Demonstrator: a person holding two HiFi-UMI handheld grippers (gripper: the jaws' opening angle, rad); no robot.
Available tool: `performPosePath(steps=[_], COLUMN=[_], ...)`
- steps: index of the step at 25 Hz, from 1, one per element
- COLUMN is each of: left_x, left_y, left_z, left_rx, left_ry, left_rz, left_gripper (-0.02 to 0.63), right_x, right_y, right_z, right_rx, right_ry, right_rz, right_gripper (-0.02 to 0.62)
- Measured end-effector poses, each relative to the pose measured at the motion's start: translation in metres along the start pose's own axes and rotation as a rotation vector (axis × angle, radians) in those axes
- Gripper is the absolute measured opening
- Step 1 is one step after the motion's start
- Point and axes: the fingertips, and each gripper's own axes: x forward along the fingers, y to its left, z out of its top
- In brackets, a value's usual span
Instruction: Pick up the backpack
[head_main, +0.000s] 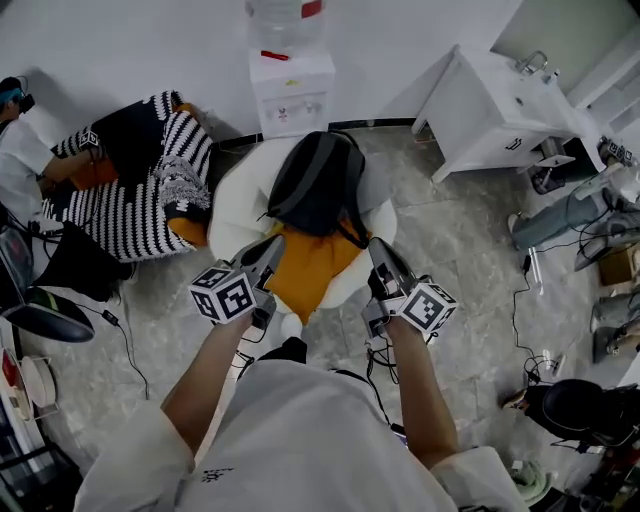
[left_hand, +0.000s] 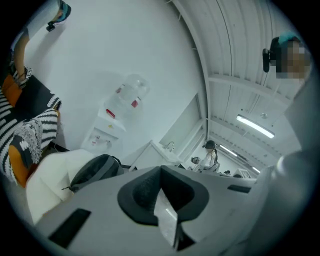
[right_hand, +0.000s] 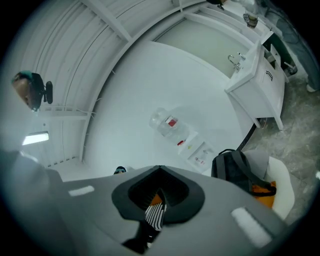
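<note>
A dark grey and black backpack lies on an orange cushion in a white round chair. My left gripper hovers at the chair's near left side, just short of the backpack, jaws shut and empty. My right gripper hovers at the near right side, also shut and empty. In the left gripper view the backpack shows left of the shut jaws of the left gripper. In the right gripper view the backpack sits to the right of the right gripper.
A water dispenser stands against the wall behind the chair. A white sink cabinet is at the back right. A striped sofa with a seated person is at left. Cables and someone's legs lie at right.
</note>
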Motion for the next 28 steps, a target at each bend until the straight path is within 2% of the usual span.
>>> performPosePath(steps=[7, 13, 19, 25, 28], left_x=[0.028, 0.040, 0.055, 0.068, 0.078], left_y=[0.026, 0.041, 0.047, 0.050, 0.050], left_z=[0.014, 0.025, 0.030, 0.020, 0.016], left_rx=[0.121, 0.141, 0.152, 0.185, 0.182], left_ry=[0.082, 0.086, 0.077, 0.088, 0.086], left_rz=[-0.036, -0.058, -0.075, -0.047, -0.032], left_gripper=[-0.005, -0.005, -0.004, -0.003, -0.005], right_x=[0.037, 0.059, 0.071, 0.071, 0.075], right_y=[-0.012, -0.015, -0.031, -0.060, -0.073], right_z=[-0.004, -0.008, -0.008, 0.003, 0.013], right_rx=[-0.036, -0.087, -0.193, -0.285, -0.341], right_ry=[0.016, 0.055, 0.120, 0.157, 0.187], right_rz=[-0.033, -0.036, -0.065, -0.087, -0.064], right_gripper=[0.002, 0.002, 0.002, 0.002, 0.002])
